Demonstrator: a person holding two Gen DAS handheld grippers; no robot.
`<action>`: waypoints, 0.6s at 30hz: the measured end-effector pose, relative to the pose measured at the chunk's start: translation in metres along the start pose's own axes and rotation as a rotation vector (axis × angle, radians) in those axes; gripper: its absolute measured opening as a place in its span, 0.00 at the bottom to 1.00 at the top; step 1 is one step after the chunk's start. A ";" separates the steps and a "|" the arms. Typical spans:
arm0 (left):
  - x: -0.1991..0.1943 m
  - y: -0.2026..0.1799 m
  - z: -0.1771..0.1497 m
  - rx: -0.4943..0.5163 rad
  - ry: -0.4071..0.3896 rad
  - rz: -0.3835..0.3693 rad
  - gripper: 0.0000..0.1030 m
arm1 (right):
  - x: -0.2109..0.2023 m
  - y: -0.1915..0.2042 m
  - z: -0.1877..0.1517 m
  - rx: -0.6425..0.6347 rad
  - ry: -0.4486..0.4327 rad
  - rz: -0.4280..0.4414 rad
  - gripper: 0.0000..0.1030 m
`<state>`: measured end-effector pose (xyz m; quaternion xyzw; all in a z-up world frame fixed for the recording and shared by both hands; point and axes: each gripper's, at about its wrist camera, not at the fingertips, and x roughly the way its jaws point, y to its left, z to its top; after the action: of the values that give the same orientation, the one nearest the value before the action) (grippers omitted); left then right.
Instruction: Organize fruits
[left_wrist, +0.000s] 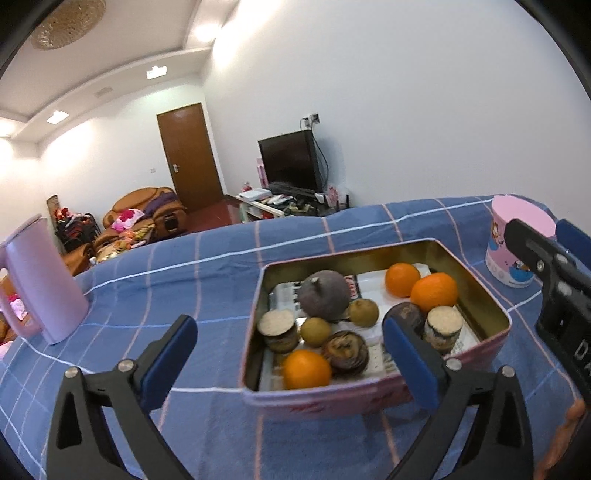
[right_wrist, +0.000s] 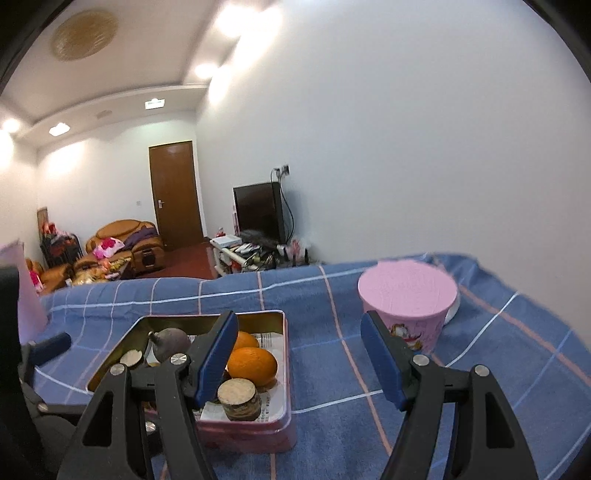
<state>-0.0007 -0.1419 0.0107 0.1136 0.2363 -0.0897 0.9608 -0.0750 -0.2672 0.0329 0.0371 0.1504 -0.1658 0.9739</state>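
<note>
Both tools stand spread wide with nothing between their pads: the left gripper (left_wrist: 290, 354) hovers over the near edge of the pink tin (left_wrist: 495, 341), the right gripper (right_wrist: 299, 354) at its 3 o'clock side. Three oranges (left_wrist: 434, 291), brown fruits and cut stubs lie inside the tin; a pink cup (right_wrist: 408, 306) sits at 2 o'clock on the blue checked cloth (left_wrist: 184, 266).
</note>
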 end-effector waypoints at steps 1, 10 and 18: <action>-0.004 0.002 -0.002 0.003 -0.004 0.001 1.00 | -0.003 0.003 -0.001 -0.011 -0.005 -0.004 0.69; -0.040 0.030 -0.023 -0.054 -0.036 0.001 1.00 | -0.036 0.016 -0.013 -0.010 -0.007 0.032 0.69; -0.062 0.038 -0.035 -0.071 -0.068 0.010 1.00 | -0.055 0.023 -0.018 -0.013 -0.024 0.030 0.69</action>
<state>-0.0611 -0.0893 0.0167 0.0774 0.2062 -0.0803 0.9721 -0.1223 -0.2261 0.0334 0.0310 0.1392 -0.1508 0.9782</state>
